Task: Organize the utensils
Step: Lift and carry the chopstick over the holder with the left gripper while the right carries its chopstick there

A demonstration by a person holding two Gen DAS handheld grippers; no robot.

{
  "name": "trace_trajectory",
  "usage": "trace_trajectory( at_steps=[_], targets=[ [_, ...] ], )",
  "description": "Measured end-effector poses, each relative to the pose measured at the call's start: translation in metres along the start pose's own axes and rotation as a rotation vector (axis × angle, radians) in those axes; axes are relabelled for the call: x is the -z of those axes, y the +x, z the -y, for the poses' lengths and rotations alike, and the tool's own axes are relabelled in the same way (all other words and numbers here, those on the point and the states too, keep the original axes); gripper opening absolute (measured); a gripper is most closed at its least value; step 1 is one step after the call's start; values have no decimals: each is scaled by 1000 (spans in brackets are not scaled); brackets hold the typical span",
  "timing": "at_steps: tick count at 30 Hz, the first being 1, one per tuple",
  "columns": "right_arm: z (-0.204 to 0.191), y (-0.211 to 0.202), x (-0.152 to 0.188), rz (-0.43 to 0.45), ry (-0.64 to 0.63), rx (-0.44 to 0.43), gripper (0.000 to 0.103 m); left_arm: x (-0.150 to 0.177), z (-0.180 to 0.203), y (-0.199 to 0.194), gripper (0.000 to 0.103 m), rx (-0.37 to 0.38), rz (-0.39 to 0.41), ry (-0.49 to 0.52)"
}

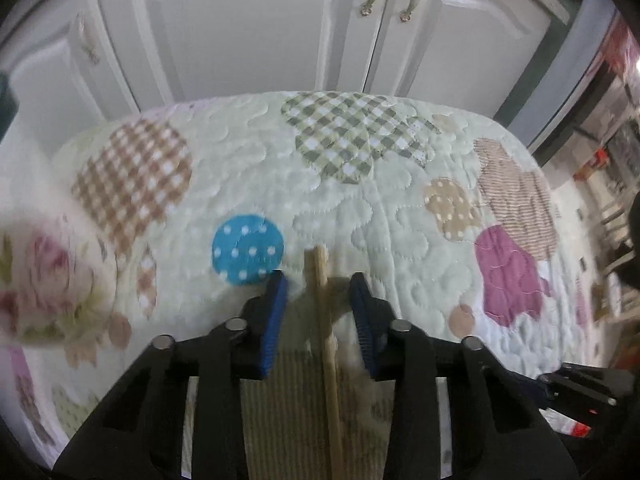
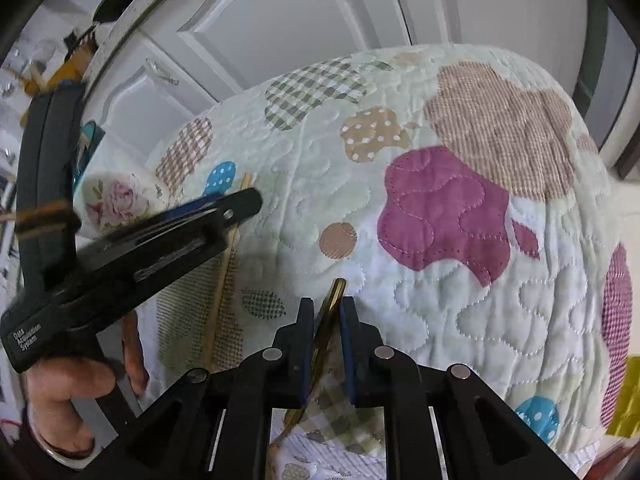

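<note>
Left wrist view: left hand-held gripper [image 1: 318,280] is straddling, jaws apart, a wooden chopstick [image 1: 326,332] near the blue dot patch [image 1: 247,254]; right hand-held gripper [image 2: 327,308] is clamping a gold utensil [image 2: 329,316]. Next, squeezing shut looks needed.

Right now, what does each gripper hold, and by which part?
Right gripper clamps a gold utensil near one end. A wooden stick sits ungripped between the left gripper's open jaws.

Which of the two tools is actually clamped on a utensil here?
The right tool: its pads press the gold utensil. The left tool only straddles the wooden chopsticks, with gaps on both sides.
</note>
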State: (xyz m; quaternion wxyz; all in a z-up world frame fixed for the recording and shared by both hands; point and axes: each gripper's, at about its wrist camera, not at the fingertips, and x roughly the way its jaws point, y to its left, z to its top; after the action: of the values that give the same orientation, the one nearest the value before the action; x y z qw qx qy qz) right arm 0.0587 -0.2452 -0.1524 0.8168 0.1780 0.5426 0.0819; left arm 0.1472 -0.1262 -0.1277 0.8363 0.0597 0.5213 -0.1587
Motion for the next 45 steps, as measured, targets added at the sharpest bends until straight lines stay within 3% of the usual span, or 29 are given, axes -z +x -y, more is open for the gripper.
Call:
trace_trajectory(
  at_steps=[3,6,11,20,30,45],
  targets=[
    [-3,0,0,15,-30,19,11,0,-4,1,6,22,9,16],
    [0,-2,-1,16,-20,-27,9,6,-25,-7,5,100,-12,-57],
    [1,-21,1,59,2,-99,7,26,-61,-37,4,175,18,-171],
    [-30,-71,6,150,-71,-172,6,50,-95,-125,4,292,174,-234],
    [-61,-100,7,216,-146,-206,6,68,-123,-207,4,327,313,-249],
    [-108,-128,-9,269,-266,-232,6,69,-176,-303,4,286,511,-300]
  ],
)
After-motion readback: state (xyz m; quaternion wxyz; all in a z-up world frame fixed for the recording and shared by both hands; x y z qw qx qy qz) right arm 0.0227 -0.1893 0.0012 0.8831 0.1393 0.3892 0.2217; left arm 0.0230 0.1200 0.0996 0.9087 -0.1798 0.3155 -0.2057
